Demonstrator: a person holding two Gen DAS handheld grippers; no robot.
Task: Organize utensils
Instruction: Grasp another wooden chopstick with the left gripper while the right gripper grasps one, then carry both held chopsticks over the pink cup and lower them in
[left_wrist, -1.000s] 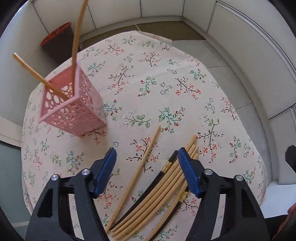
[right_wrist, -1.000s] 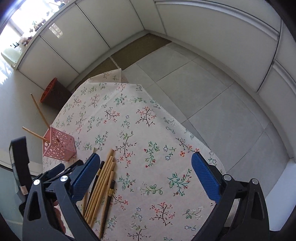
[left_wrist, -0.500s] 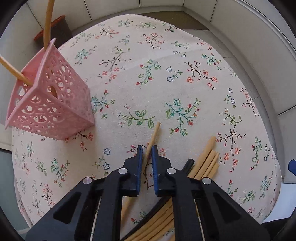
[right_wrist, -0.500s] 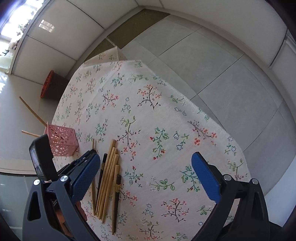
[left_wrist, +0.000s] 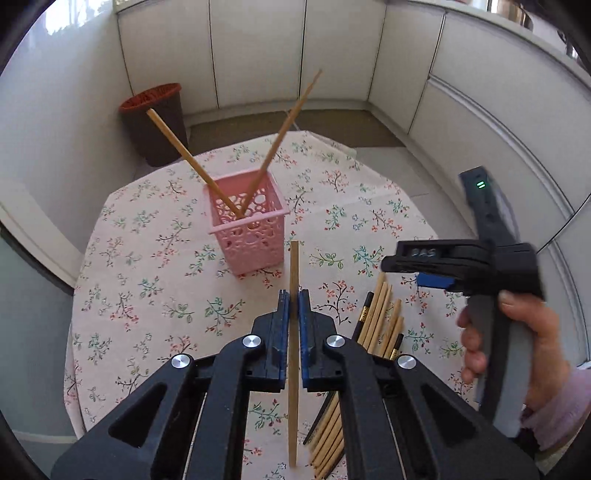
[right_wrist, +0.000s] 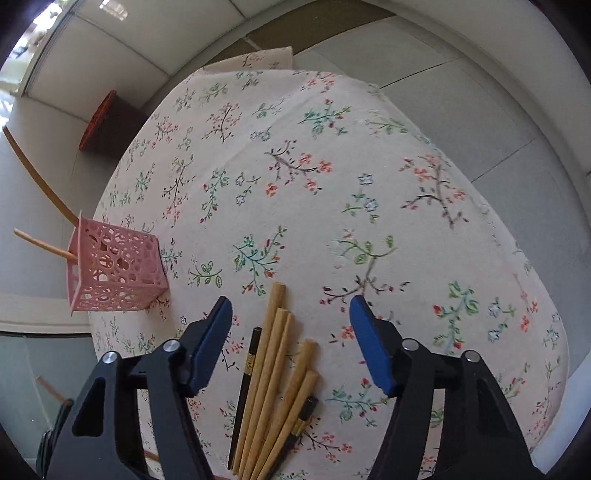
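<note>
My left gripper (left_wrist: 294, 300) is shut on a single wooden chopstick (left_wrist: 294, 266) and holds it above the table, its end pointing toward the pink lattice holder (left_wrist: 248, 236). The holder stands upright with two chopsticks (left_wrist: 280, 140) leaning out of it; it also shows in the right wrist view (right_wrist: 114, 273). My right gripper (right_wrist: 291, 325) is open and hovers over a pile of several wooden and black chopsticks (right_wrist: 273, 380) lying on the floral tablecloth (right_wrist: 332, 184). The pile also shows in the left wrist view (left_wrist: 380, 317), under the right gripper (left_wrist: 436, 280).
A dark waste bin with a red rim (left_wrist: 155, 122) stands on the floor beyond the table's far edge. White cabinets (left_wrist: 332, 55) ring the room. The table's edge drops off to grey floor tiles (right_wrist: 461, 74) on the right.
My left gripper closed on one chopstick and lifted it off the table toward the holder. My right gripper moved down and left over the chopstick pile, staying open.
</note>
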